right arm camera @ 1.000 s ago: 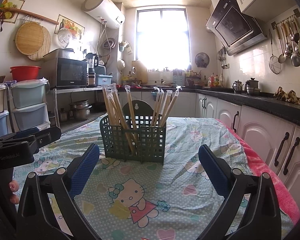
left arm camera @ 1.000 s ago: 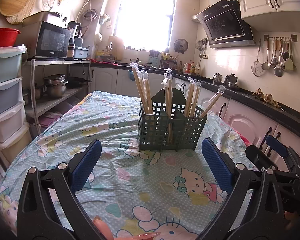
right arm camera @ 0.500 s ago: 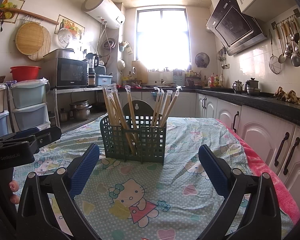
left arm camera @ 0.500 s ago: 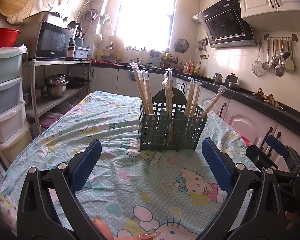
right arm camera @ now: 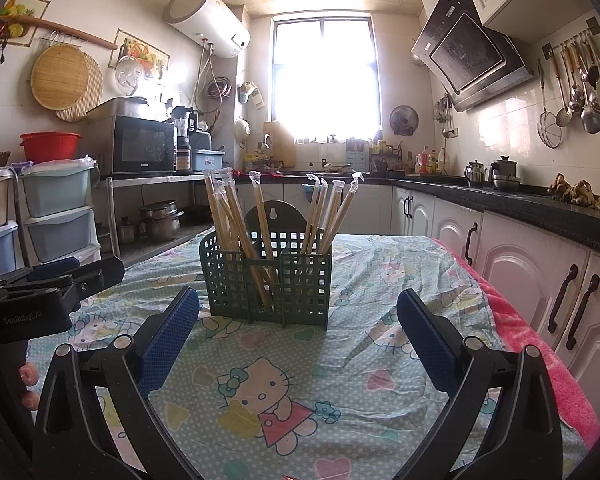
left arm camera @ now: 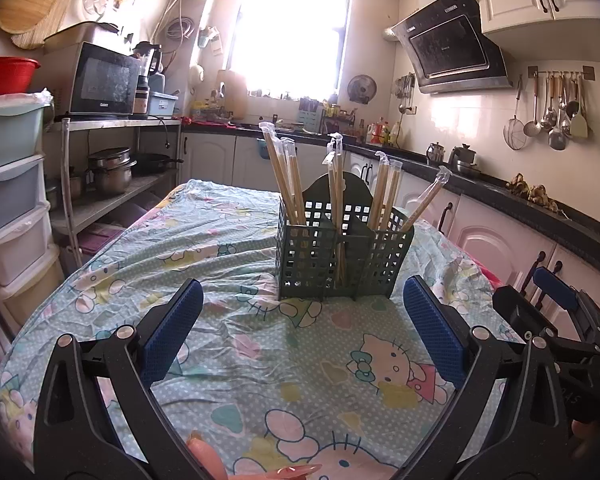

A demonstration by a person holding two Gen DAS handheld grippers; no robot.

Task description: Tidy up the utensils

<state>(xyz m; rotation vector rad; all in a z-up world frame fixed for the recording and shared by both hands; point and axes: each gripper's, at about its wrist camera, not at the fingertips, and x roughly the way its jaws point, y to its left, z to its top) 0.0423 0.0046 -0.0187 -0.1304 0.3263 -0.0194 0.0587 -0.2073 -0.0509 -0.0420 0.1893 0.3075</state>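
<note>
Nothing has moved since the earlier frames; both tools stay where they were. The left hand-held gripper [left arm camera: 302, 332] and the right hand-held gripper [right arm camera: 298, 330] are spread wide, holding nothing, with bumpy blue pads. The dark green plastic utensil caddy [left arm camera: 342, 258], a grid of square holes, stands on the desk [left arm camera: 236, 240] ahead of both. Wooden chopsticks [left arm camera: 286, 180] in clear wrappers lean out of its pockets. Crinkled cartoon-cat cloth lies bare all around the caddy.
</note>
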